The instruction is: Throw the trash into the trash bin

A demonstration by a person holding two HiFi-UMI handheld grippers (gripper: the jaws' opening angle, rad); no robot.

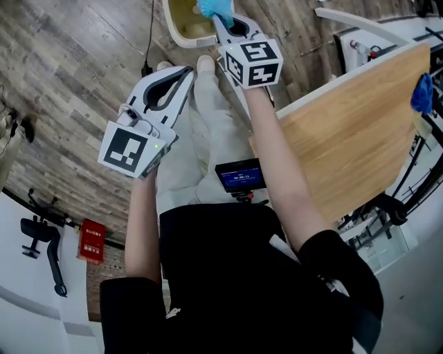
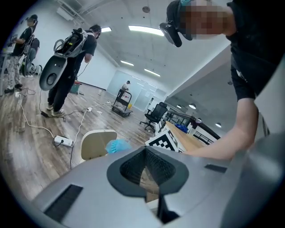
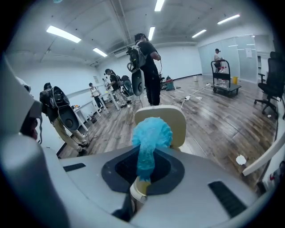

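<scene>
As the hands stand: the right hand-held gripper [image 1: 223,21] reaches furthest forward and is the one nearer the trash bin [image 1: 181,31]; the left hand-held gripper [image 1: 185,72] hangs closer in and off to the left, so the drop looks to be the right hand's job.
Left hand-held gripper: fingertips drawn together, with nothing between them.
Right hand-held gripper: jaws closed tight, pinching the trash [image 3: 151,133] by its thin lower end.
Trash: a crumpled blue wad with a narrow stalk in the jaws and a puffed head past the tips; its long axis runs along the jaws and points out toward the trash bin.
Trash to trash bin: from the head view the blue head lies over the near right part of the cream rim; the right gripper view puts the trash bin straight ahead and below. Whether the wad is fully over the opening I can't tell, since the frame cuts the bin off.
Coming move, as I judge it: carry slightly further over the mouth, then part the jaws.
Further right: the wooden worktop [image 1: 360,131] stands well apart from the trash bin, with another blue item [image 1: 422,93] at its far edge.
</scene>
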